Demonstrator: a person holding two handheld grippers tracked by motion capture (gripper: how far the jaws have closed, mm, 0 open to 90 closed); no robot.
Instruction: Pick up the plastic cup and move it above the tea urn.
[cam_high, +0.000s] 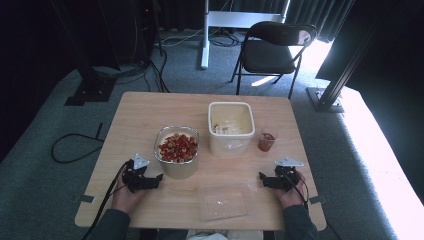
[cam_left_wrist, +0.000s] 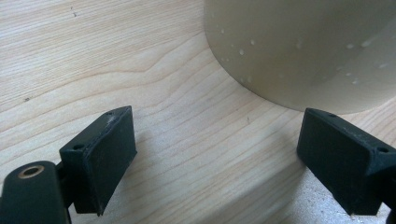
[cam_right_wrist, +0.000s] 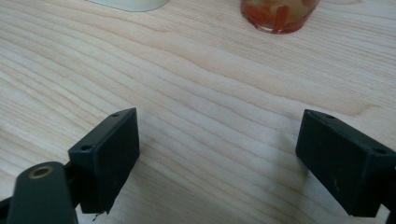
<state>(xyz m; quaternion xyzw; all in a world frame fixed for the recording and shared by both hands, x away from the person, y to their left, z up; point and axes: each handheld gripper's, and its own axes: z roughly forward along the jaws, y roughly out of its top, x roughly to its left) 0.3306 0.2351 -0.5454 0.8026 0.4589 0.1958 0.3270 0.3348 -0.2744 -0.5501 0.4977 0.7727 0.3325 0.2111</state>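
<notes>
Nearest the high camera, a clear plastic lid (cam_high: 226, 201) lies flat on the worktop (cam_high: 145, 110) at its near edge, between the person's two hands. Both grippers rest low on the wood, and neither holds anything. On the left gripper (cam_high: 150, 181) the jaws stand wide apart, pointing at the side of the round tub (cam_high: 176, 151) heaped with red and tan pieces; in the left gripper view that tub's pale wall (cam_left_wrist: 303, 51) rises just ahead of the jaws, near but not touching. On the right gripper (cam_high: 265, 180) the jaws are equally wide over bare wood, aimed towards the small glass of reddish food (cam_high: 266, 142), whose base (cam_right_wrist: 278, 16) shows well ahead in the right gripper view.

Beyond the lid stands a square white container (cam_high: 231, 127), open, with only a little pale residue visible inside.

Judging from this layout, no step is under way yet: the work looks like moving food between the tub, the container and the glass, or closing one with the lid. A likely next move is for the left gripper to advance and close on the tub's wall or rim. That calls for jaws kept wide until they straddle the rim, and a level lift so the heaped pieces do not spill.
</notes>
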